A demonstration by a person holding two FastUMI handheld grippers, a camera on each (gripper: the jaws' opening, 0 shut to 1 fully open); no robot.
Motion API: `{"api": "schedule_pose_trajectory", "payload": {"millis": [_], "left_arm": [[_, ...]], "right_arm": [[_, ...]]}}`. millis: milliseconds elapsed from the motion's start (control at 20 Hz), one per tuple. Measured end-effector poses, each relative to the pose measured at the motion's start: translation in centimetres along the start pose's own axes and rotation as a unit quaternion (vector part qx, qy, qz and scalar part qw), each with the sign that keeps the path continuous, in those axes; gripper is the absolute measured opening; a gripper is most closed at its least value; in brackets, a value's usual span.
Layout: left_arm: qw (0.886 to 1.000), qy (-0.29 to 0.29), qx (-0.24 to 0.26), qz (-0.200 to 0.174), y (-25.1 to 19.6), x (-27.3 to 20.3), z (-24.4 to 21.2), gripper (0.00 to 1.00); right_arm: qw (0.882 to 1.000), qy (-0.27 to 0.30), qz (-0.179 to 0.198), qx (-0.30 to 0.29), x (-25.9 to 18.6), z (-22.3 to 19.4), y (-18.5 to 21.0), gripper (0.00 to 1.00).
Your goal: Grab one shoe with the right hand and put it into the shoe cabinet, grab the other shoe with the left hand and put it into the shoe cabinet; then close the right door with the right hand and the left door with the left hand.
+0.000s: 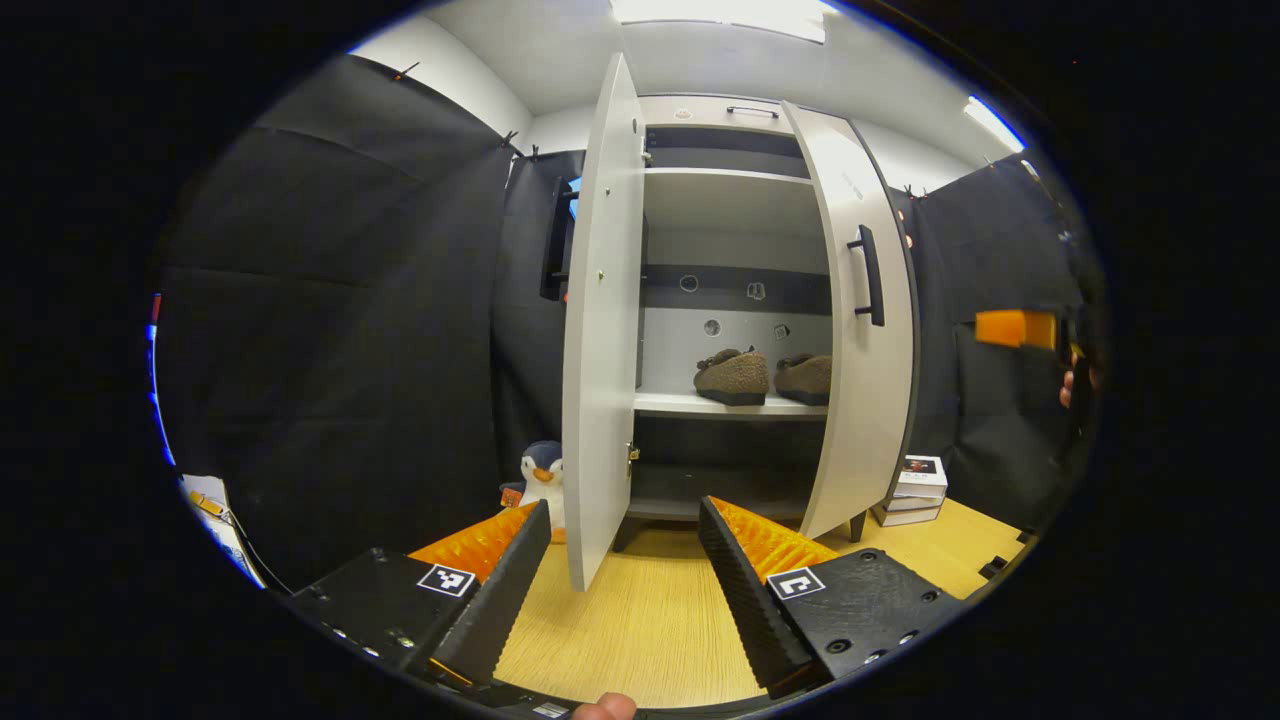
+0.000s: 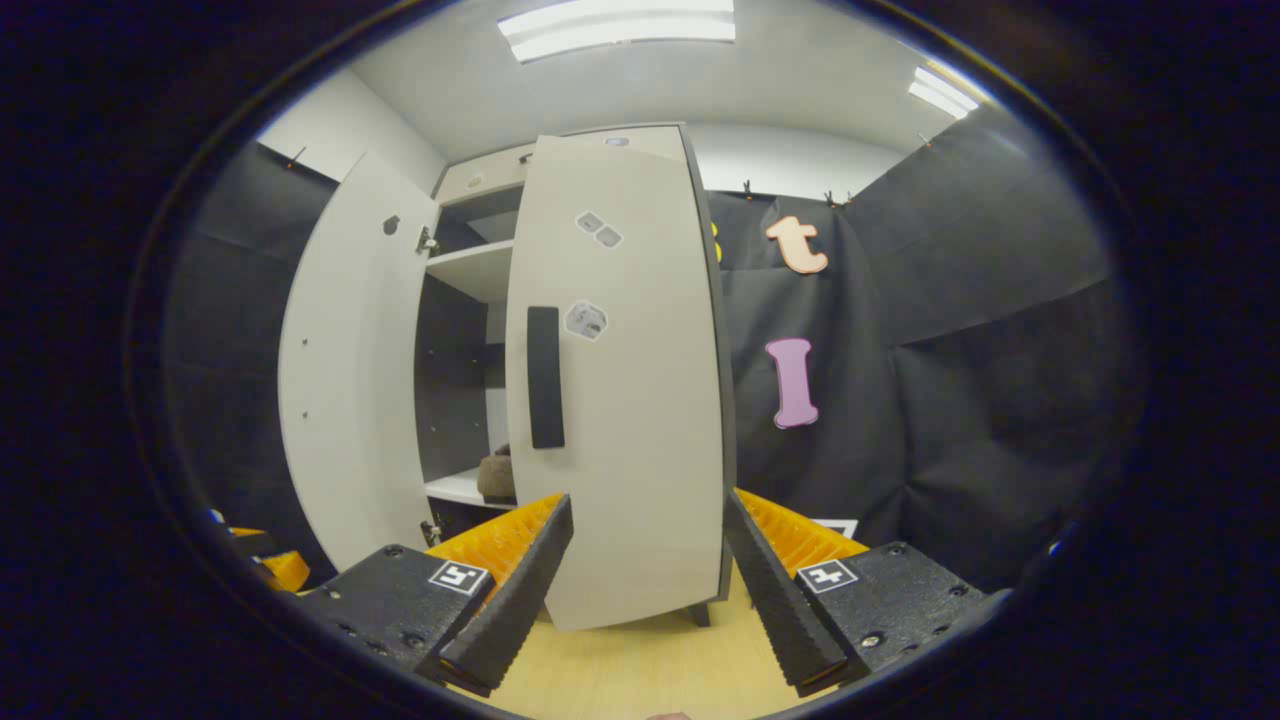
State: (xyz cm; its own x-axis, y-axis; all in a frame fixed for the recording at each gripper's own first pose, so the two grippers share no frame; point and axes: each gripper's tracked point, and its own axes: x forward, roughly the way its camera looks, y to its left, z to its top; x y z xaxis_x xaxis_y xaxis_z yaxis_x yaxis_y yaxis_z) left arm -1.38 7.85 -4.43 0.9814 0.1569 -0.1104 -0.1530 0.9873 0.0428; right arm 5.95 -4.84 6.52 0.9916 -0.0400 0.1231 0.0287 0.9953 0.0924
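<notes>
Wood floor (image 1: 650, 620) before shoe cabinet (image 1: 735, 200), both doors ajar, shoes (image 1: 733, 376) shelved; left gripper (image 1: 625, 520) and right gripper (image 2: 648, 515) both with jaws apart, empty.

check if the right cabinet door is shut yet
Not shut. In the left gripper view the right door stands swung outward, leaving the shelf and both shoes exposed.

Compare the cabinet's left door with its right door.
The left door is swung wide, edge-on in the left gripper view, its handle on the far side; the right door stands at a narrower angle, handle facing out. Both are pale, tall and not yet closed.
</notes>
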Motion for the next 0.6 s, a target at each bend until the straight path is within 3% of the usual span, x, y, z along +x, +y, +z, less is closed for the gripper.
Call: {"api": "schedule_pose_trajectory", "payload": {"millis": [300,600], "left_arm": [[0.999,-0.021,0.001,0.027,2.8,1.2,1.9,0.90],[0.997,-0.028,0.001,0.072,7.0,2.1,4.0,0.90]], "right_arm": [[0.999,0.034,-0.002,-0.030,-5.1,-9.1,2.4,0.97],[0.996,0.074,0.035,-0.034,-7.6,-12.6,6.7,0.97]]}}
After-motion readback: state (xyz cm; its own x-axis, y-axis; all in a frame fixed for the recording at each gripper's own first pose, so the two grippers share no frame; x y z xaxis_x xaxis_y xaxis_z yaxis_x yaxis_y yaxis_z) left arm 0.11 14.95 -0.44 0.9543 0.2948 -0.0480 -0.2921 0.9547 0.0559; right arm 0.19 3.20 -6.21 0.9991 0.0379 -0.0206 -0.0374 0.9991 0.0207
